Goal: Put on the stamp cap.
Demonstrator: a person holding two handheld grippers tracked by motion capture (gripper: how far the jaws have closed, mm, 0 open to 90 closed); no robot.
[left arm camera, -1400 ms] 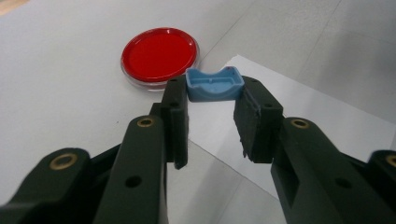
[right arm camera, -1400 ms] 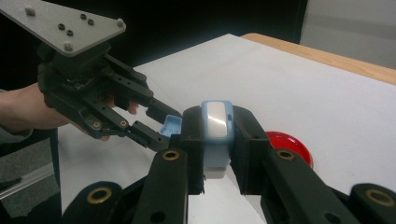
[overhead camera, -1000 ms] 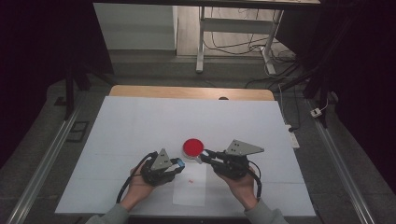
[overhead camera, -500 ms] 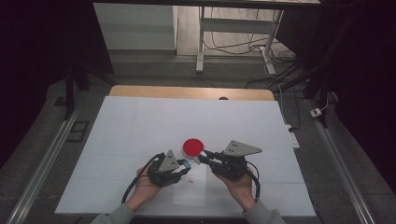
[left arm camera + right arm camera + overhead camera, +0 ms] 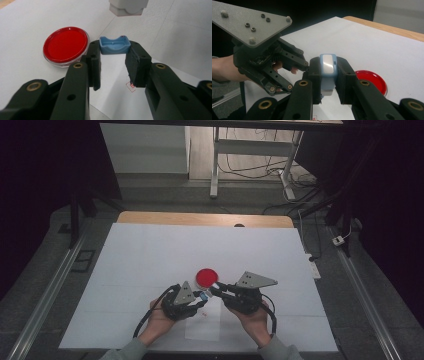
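Note:
A small blue cap (image 5: 114, 45) sits between the tips of my left gripper (image 5: 114, 51), which is shut on it. My right gripper (image 5: 328, 68) is shut on a blue-and-white block (image 5: 327, 65) held upright; its white end (image 5: 127, 6) hangs just beyond the cap. In the high view the left gripper (image 5: 203, 295) and right gripper (image 5: 216, 289) meet tip to tip low over the table's front. A red round dish (image 5: 206, 277) with a clear rim lies right behind them, also seen as the dish (image 5: 66, 46) beside the left jaw and the dish (image 5: 372, 81) past the right jaw.
The white table cover (image 5: 150, 255) stretches back to a wooden edge (image 5: 200, 218). A loose white sheet (image 5: 202, 325) with a small red mark lies under the grippers. The other hand's grey plate (image 5: 252, 22) rises at the left of the right gripper view.
The left gripper has edged slightly right, toward the right gripper. The right gripper and the red dish have stayed put.

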